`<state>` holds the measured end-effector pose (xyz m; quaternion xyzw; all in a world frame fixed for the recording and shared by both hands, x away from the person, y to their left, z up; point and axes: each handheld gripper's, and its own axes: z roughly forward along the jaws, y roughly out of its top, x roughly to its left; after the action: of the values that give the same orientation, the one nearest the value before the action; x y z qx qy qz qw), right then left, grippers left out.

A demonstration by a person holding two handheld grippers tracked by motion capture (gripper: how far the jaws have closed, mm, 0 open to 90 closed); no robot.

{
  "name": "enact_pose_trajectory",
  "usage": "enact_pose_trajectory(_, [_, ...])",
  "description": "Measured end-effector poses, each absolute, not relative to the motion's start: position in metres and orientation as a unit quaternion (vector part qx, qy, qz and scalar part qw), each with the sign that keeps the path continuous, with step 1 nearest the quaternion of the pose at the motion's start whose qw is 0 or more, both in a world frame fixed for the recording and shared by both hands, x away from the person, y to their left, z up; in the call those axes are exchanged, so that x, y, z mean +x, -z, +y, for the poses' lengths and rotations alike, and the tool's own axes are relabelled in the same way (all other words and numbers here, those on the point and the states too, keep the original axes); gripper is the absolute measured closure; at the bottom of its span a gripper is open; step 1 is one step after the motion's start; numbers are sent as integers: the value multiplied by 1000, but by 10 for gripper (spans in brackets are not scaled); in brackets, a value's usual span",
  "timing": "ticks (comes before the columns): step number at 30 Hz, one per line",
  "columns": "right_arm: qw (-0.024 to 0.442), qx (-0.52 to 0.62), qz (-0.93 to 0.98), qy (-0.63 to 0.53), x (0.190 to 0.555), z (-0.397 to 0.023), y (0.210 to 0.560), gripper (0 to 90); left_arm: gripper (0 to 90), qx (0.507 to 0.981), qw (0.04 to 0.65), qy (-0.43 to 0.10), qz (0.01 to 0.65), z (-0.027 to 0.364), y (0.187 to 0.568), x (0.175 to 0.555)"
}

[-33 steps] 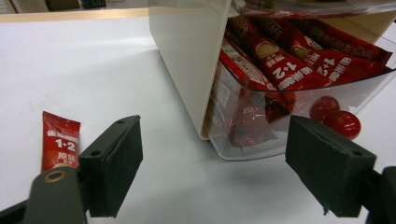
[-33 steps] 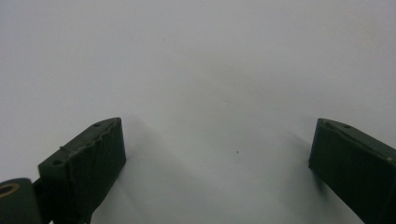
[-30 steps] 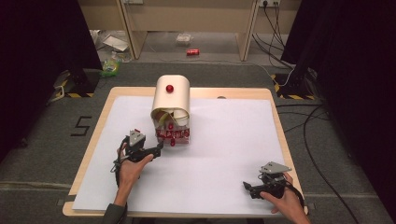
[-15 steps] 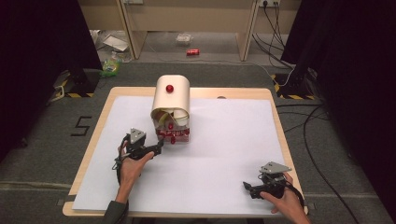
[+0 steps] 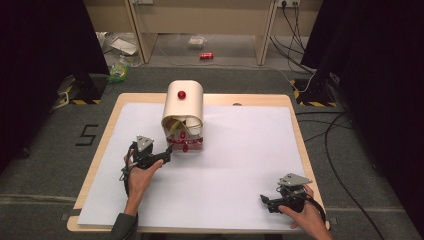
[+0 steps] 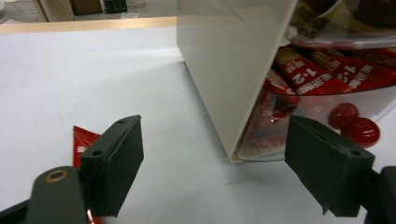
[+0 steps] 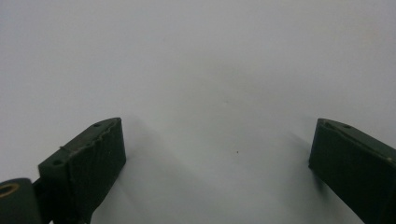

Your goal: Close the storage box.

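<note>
On the table (image 5: 112, 117), covered with a white sheet (image 5: 240, 165), a cream box (image 5: 184, 102) with a rounded top and a red knob (image 5: 181, 94), standing near the far middle. Under its raised cover, a clear front (image 6: 327, 109) full of red sachets (image 6: 327, 70), some with "1+2" readable in white; the rest of the print too small to read. Two round red knobs (image 6: 352, 123) on this clear front, seen in the left gripper view. Left gripper (image 5: 166, 154) low on the sheet, just beside the near left corner of the box, fingers (image 6: 114, 170) spread wide with nothing between them except the sheet and the corner of the box; touching the box or not, cannot tell. One more red sachet (image 6: 84, 144) flat on the sheet, partly hidden behind the left finger. Right gripper (image 5: 265, 201) well apart from the box, at the near right of the sheet, held by a hand (image 5: 305, 220); fingers (image 7: 88, 163) also spread wide over bare white sheet. On the floor at the left of the table, a mark like "5" (image 5: 87, 135). Farther back on the floor, a red can (image 5: 206, 56), lying down, label not readable.
</note>
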<state>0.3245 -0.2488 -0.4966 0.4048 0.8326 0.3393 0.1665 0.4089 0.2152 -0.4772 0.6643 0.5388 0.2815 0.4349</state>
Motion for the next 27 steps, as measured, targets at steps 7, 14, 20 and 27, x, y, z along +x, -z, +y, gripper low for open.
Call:
enact_pose_trajectory(7, [166,405,833,-339,324,-249,497,43,269,646,431,-297,555,222,478,409])
enact_pose_trajectory(14, [166,406,832,-339,324,-249,497,43,248,655,435,-290,545,221,477,406])
enact_pose_trajectory(20, [166,405,832,-340,324,-249,497,42,241,654,439,-290,544,225,470,399])
enact_pose_trajectory(27, [166,405,833,-340,324,-249,497,42,240,656,440,-286,543,227,470,396])
